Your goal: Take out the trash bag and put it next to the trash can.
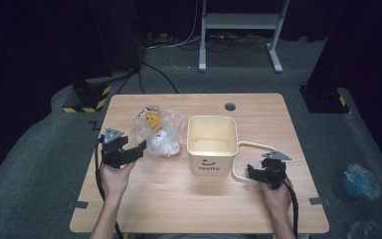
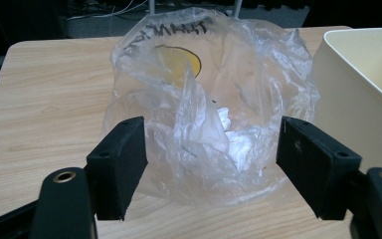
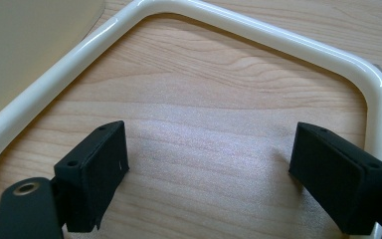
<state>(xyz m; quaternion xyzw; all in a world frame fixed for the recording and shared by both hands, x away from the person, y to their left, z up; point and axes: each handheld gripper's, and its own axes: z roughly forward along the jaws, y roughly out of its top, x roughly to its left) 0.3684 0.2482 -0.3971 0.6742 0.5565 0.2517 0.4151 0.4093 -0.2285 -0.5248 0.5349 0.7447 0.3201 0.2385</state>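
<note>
A dark room with grey carpet surrounds a light wooden table (image 1: pixel 169 199); beyond its far edge stand a white metal frame (image 1: pixel 238 22) and a black stand with yellow-and-black hazard stripes at its foot (image 1: pixel 87 97). On the carpet to the right of the table lies a bluish crumpled bag (image 1: pixel 360 180), too dim to make out.

The left gripper (image 1: pixel 129 152) has its jaws spread wide, and a crumpled clear plastic bag (image 2: pixel 209 109) sits just ahead of and between them; the pads do not press on it. Dark lettering runs along the bag's far upper edge, seen reversed and creased, so it cannot be read. A yellow round print (image 2: pixel 179 62) shows through the film, partly folded out of sight. Something white inside the bag (image 2: pixel 229 134) is blurred by the plastic.

To the right of this gripper stands a cream square bucket (image 1: pixel 212 167), cut off at the frame edge in the left gripper view. Its near wall carries a small smile mark and the word "Hello" in the high view.

The right gripper (image 1: pixel 251 173) also has its jaws spread, holding nothing. The bucket's cream handle (image 3: pixel 238 30) lies flat on the table, looping around just ahead of and beside those jaws; bare wood lies between them
</note>
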